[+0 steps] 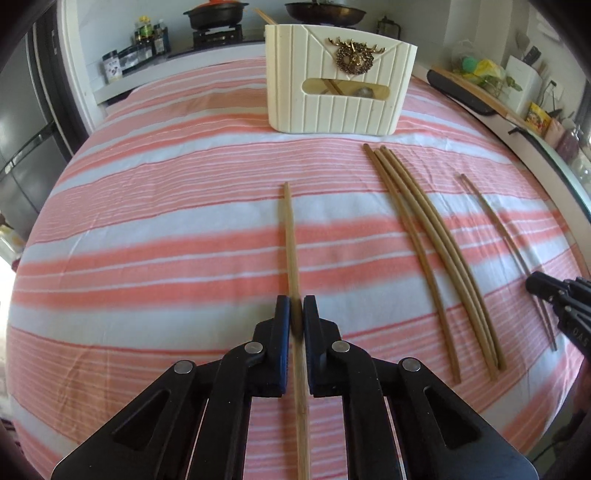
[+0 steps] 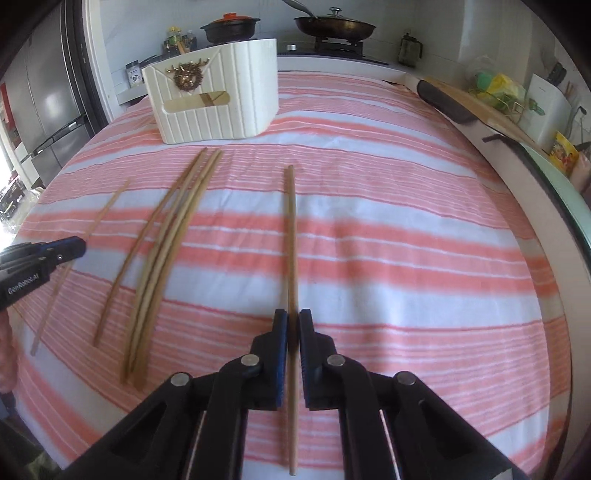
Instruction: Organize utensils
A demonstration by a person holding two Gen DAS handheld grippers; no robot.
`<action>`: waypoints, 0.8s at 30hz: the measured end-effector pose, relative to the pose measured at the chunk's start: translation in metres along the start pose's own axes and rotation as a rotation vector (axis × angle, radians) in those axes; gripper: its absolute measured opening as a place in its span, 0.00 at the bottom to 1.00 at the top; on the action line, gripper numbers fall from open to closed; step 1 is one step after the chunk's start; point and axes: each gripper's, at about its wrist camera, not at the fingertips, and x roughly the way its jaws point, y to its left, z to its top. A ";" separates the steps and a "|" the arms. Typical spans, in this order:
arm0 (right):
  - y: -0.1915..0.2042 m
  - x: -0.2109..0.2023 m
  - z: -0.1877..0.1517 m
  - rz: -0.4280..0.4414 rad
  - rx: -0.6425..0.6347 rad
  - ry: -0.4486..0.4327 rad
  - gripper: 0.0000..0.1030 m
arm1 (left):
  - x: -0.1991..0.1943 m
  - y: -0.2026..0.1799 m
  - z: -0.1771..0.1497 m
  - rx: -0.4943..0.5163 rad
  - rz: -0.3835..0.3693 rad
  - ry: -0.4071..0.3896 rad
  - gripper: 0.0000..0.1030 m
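At the bottom centre of the left wrist view, the left gripper (image 1: 296,314) is seen closed down to a narrow slit on a single chopstick (image 1: 291,240), its blue-lined fingers (image 1: 282,314) pressed against the stick from both sides. The stick runs from the bottom edge of the frame up to the middle, over a pink and white striped cloth (image 1: 147,221). At the bottom centre of the right wrist view, the right gripper (image 2: 293,326) is likewise drawn narrow around another single chopstick (image 2: 291,240), which passes between its pads and ends near the bottom edge of the frame; whether either stick is lifted off the cloth cannot be told.

Three more chopsticks (image 1: 424,240) are laid close together right of centre in the left view, touching at their far ends and fanning slightly toward the lower right. The same bundle is found left of centre in the right view. Neither gripper touches this bundle.

The cream ribbed utensil holder (image 1: 340,85), with a gold deer emblem (image 1: 355,55) and an oval window, stands upright on the cloth at upper centre of the left view, and at upper left in the right view. Sticks are seen through its window.

At the top of both frames, a stove with a black pot (image 1: 216,14) and a pan (image 1: 325,13) is seen beyond the cloth
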 end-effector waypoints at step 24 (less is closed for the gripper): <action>-0.005 -0.002 -0.015 -0.017 0.012 -0.075 0.47 | -0.003 0.030 -0.027 -0.057 0.105 -0.019 0.96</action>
